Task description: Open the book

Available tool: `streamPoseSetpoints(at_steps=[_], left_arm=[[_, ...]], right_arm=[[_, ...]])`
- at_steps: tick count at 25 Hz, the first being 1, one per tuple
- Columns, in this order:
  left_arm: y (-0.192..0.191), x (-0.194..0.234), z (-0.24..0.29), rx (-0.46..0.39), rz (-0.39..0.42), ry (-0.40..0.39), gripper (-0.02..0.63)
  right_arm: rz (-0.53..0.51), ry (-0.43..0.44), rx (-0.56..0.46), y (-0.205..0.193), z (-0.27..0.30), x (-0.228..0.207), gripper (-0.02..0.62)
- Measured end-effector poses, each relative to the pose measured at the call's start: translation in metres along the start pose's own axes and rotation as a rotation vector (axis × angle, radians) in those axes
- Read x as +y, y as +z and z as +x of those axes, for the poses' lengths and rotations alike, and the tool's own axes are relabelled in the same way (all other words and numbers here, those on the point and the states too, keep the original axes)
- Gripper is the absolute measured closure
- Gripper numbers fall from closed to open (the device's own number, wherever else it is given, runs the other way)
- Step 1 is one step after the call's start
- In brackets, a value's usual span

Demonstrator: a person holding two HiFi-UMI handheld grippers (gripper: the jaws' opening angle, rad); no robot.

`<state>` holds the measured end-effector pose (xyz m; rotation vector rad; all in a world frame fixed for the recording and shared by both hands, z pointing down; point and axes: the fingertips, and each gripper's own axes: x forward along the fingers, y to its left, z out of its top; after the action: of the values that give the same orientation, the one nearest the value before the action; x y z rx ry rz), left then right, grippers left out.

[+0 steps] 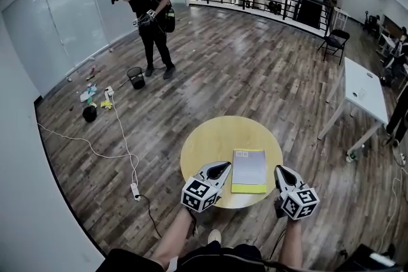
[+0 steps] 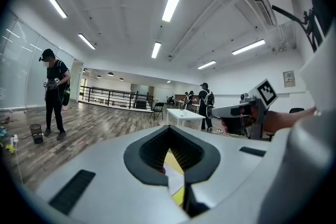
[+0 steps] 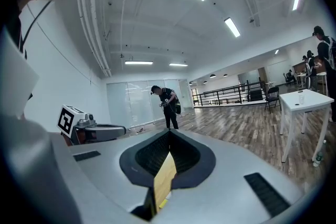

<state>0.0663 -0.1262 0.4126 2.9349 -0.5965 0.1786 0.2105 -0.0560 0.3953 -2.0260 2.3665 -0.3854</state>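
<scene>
book lies closed between clenched left tool and clenched right tool.

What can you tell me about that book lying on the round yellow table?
The thin rectangular grey book lies flat and closed on the round yellow wooden table, close to its near edge. Its cover looks pale grey, with a yellow-green band along the near end and a small pale label at the far end. Only the table touches it: the left gripper and right gripper sit on either side, apart from it.
</scene>
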Motion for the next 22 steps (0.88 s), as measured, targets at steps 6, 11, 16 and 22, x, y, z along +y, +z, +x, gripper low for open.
streamPoseSetpoints(at_steps=[6, 11, 16, 22], left_arm=[[-0.003, 0.011, 0.014, 0.012, -0.014, -0.021, 0.607], [-0.005, 0.015, 0.028, 0.013, -0.02, -0.017, 0.607], [-0.006, 0.015, 0.037, 0.023, -0.025, -0.012, 0.607], [-0.026, 0.015, 0.038, 0.056, -0.051, 0.006, 0.607]], right_arm=[[0.007, -0.018, 0.029, -0.004, 0.012, -0.009, 0.592], [-0.007, -0.003, 0.048, -0.005, 0.023, -0.018, 0.592], [-0.006, 0.003, 0.064, -0.006, 0.027, -0.027, 0.592], [0.013, 0.018, 0.099, -0.026, 0.029, -0.033, 0.592]])
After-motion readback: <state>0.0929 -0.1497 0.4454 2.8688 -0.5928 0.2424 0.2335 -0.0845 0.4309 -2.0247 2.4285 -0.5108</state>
